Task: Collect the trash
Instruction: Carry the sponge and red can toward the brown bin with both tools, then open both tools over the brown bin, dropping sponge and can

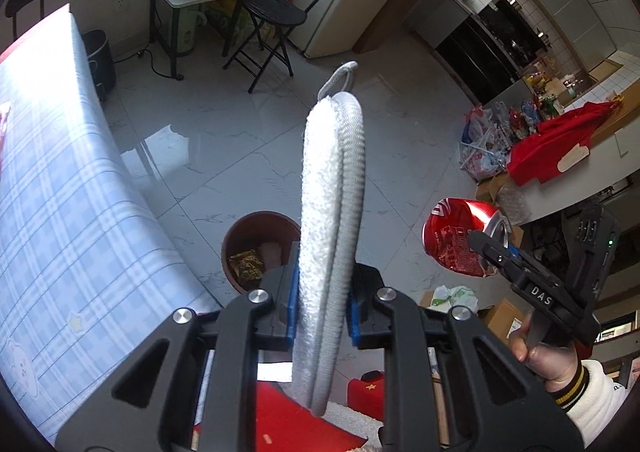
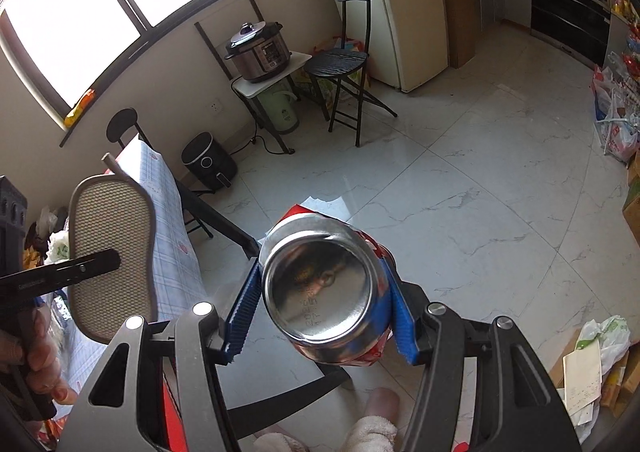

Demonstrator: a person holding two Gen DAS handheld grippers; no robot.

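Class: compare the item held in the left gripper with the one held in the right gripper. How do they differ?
The cloth pad is white, soft and flat; the can is red, shiny metal and dented. The pad stands upright in the left gripper; the can lies tilted in the right gripper. Both are clamped between blue pads.

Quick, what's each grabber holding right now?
Left gripper: closed on a white and grey cleaning pad.
Right gripper: closed on a dented red can.

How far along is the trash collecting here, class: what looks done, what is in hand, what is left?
Done: the brown bin on the floor already holds a gold wrapper. In hand: the left gripper is shut on a folded white cloth, and the right gripper clamps a crushed red can. Left: neither is in the bin yet.
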